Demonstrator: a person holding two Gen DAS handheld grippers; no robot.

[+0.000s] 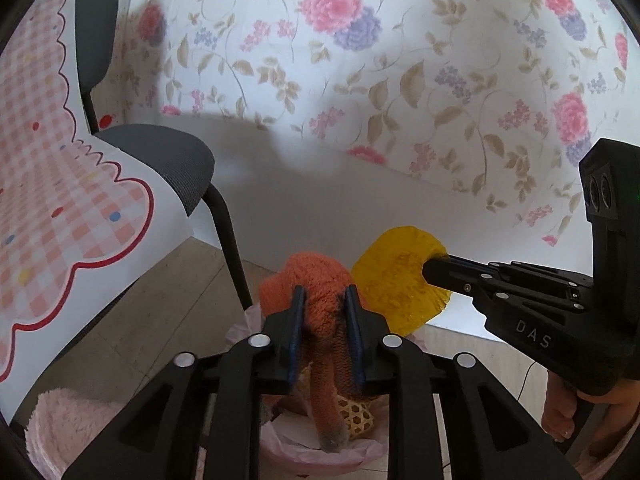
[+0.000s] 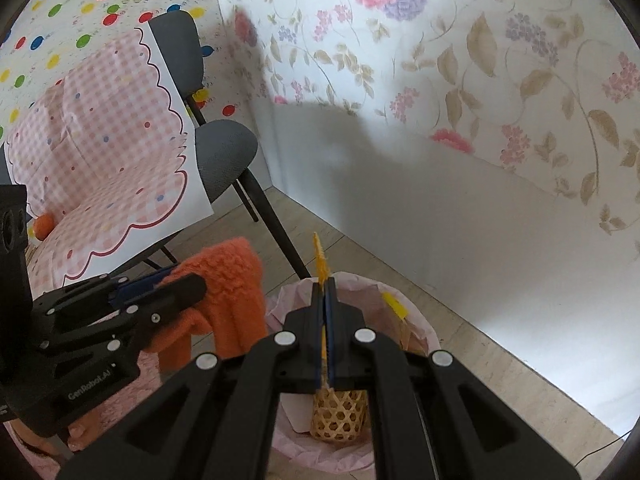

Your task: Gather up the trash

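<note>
Corner of a room: wood-look floor, white skirting under floral wallpaper, grey chair draped with a pink checked cloth. Nearest, directly below both tools, a bin lined with a pink bag, already holding a woven bamboo cup, paper and a yellow scrap. Above its near-left rim, left gripper clamped on a fuzzy orange cloth, its tail dangling down into the bag. Just beside it, over the bin's middle, right gripper pressed tight on a thin yellow disc, seen edge-on from its own camera. Likely at the drop stage. Risks: fuzzy pile snagging on the pads on release and dragging the cloth back out; bulk of the cloth sitting toward the rim, so possibly draping over the edge or pulling the loose liner down; light disc sailing sideways past the rim toward the skirting if released high; tools near enough to knock together.
</note>
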